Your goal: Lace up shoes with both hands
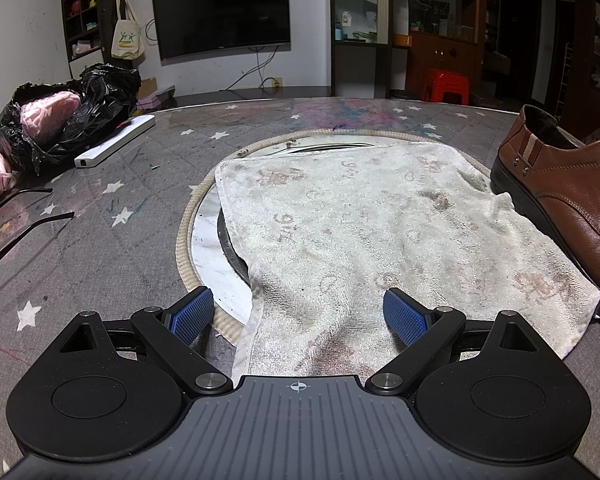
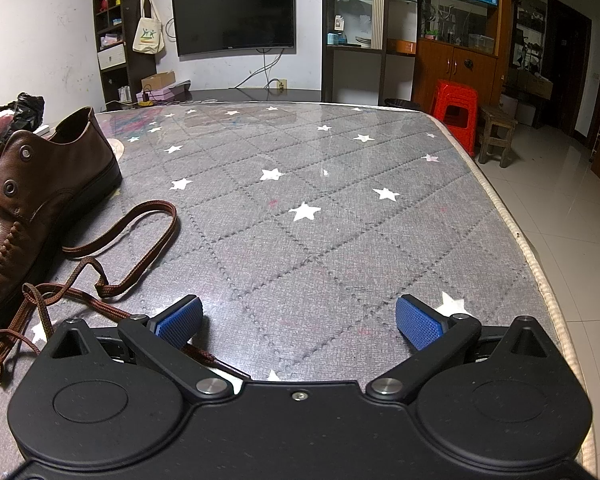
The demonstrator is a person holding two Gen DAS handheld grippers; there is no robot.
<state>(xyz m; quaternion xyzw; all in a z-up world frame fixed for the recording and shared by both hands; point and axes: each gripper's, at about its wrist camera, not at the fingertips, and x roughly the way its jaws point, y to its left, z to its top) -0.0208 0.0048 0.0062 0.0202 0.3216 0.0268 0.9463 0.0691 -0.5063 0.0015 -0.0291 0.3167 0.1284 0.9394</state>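
A brown leather shoe (image 1: 568,184) with metal eyelets stands at the right edge of the left wrist view, partly on a white towel (image 1: 380,232). The shoe (image 2: 32,200) is at the left of the right wrist view. A brown lace (image 2: 112,248) lies loose in loops on the table beside it, and one end runs under my right gripper's left finger. My left gripper (image 1: 300,316) is open and empty over the near edge of the towel. My right gripper (image 2: 300,322) is open and empty, low over the table, right of the shoe.
The grey star-patterned table cover (image 2: 340,200) has its right edge close by, with floor beyond. A round inset (image 1: 204,236) lies under the towel. A black bag (image 1: 72,120) with pink yarn, a white bar (image 1: 116,140) and glasses arms (image 1: 28,232) lie at the left.
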